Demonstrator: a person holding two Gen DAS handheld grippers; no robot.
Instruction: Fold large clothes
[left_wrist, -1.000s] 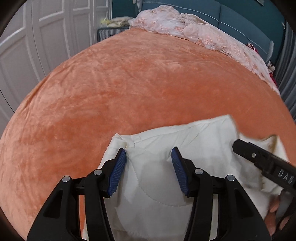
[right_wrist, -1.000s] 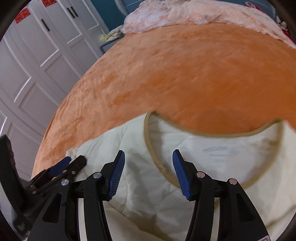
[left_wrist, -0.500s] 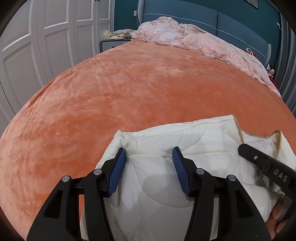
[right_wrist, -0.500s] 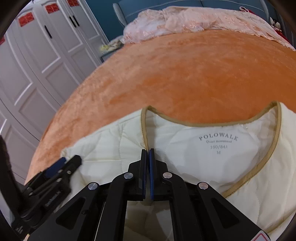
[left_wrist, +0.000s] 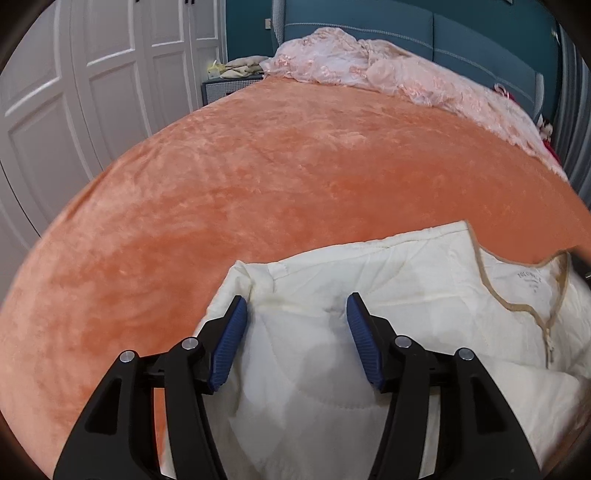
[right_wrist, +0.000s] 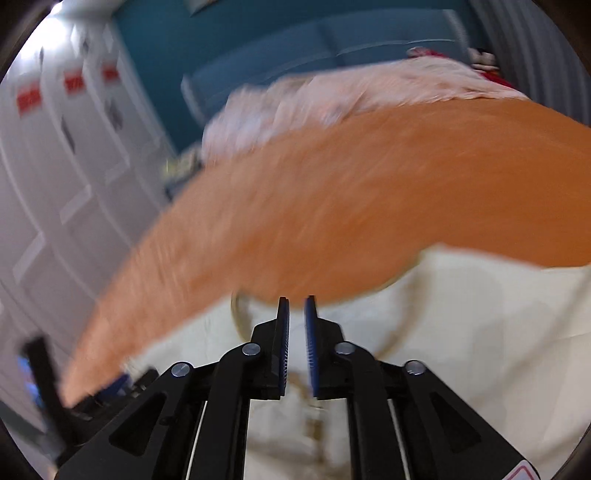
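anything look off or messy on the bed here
Yes: a pink lace cover lies crumpled at the head of the orange blanket. The cream jacket is rumpled near its shoulder, not yet flat. The right wrist view is motion-blurred.

An orange plush blanket covers the bed. A crumpled pink lace cover lies along its far edge, against a teal padded headboard. White panelled wardrobe doors line the left wall, beside a small nightstand.
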